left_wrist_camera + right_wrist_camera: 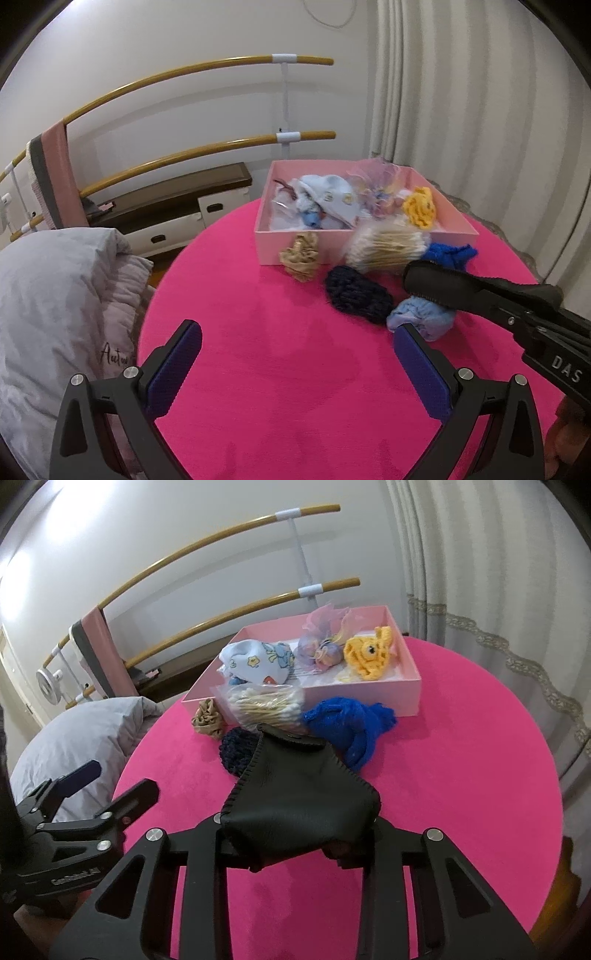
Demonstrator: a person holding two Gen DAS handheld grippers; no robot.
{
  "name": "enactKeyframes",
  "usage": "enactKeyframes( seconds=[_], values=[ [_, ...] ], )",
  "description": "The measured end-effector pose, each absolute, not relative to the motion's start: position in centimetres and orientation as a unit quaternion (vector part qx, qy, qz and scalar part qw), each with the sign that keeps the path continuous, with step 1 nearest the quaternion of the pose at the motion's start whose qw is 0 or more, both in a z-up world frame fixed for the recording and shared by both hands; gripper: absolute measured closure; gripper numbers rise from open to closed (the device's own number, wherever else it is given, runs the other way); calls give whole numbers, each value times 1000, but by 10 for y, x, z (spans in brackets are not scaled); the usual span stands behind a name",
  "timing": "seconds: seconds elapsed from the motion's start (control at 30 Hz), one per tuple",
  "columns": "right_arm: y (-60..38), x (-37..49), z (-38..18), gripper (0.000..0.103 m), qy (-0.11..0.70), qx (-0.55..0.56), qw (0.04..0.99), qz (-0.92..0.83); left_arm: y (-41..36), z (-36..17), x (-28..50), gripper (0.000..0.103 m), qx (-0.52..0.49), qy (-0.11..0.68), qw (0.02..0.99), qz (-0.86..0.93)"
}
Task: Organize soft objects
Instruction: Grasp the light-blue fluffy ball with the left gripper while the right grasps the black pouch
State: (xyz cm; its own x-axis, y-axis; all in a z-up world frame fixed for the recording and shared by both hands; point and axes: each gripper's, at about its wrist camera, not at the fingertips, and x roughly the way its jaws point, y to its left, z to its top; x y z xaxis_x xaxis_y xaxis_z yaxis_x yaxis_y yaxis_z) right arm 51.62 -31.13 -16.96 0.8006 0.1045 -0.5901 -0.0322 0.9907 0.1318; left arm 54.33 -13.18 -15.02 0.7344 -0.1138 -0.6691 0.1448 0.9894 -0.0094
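Right gripper (295,812) is clamped on a black leather pouch (299,786), held over the pink table (461,775); left gripper (297,345) hangs wide open, nothing between its pads.

A round pink table (258,369) was seen; at twelve o'clock lay a box (295,247), scrunchie (300,256) and knits (356,295).
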Motion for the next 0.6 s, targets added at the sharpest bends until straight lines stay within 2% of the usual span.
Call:
enactKeyframes(
  seconds=[0.6],
  values=[
    [-347, 482, -157, 76, 274, 97, 956, 40, -193, -172, 557, 0, 49, 374, 919, -112]
  ],
)
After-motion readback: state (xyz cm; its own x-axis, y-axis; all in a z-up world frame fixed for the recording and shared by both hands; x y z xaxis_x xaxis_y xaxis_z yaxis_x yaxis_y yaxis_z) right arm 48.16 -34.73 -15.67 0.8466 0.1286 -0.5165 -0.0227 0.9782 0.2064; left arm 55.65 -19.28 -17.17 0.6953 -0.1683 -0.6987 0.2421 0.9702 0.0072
